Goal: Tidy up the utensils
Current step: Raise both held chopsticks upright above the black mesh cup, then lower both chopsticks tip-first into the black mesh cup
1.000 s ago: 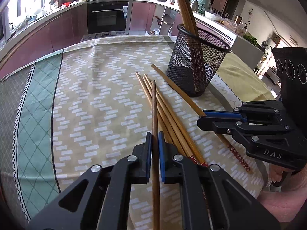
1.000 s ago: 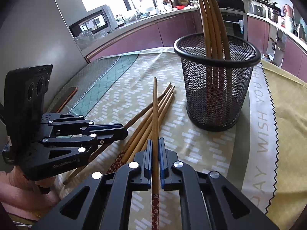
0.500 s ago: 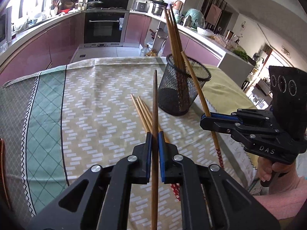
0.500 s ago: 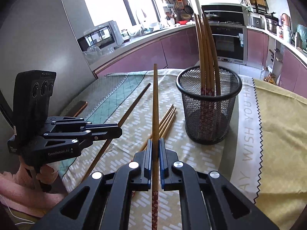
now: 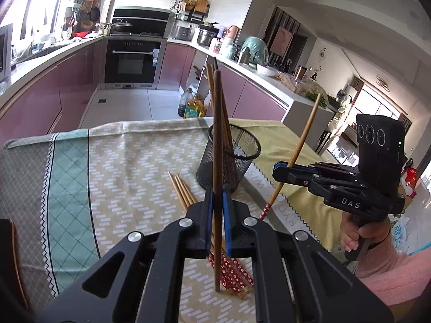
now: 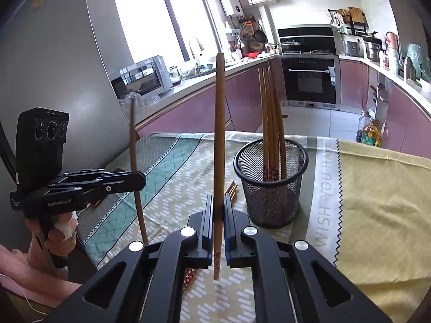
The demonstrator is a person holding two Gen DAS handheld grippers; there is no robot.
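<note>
Left gripper [image 5: 217,210] clamped on a plain brown chopstick [image 5: 217,145], held close to upright; right gripper [image 6: 218,223] likewise pinching a red-patterned chopstick [image 6: 219,145], tip pointing to 12 o'clock. Both sticks clear of the tablecloth [image 5: 129,188] and short of the mesh holder [image 6: 270,185], at 1 o'clock from the right gripper. Already standing in the holder: several chopsticks [image 6: 272,123]. Left to go: the two in hand, plus the loose bundle [image 5: 183,192] lying on the cloth below the left gripper, at 11 o'clock. Roughly halfway, by the look of it. Compared with a second ago: both sticks up off the pile and swung from flat toward vertical, grippers higher, holder farther below.
</note>
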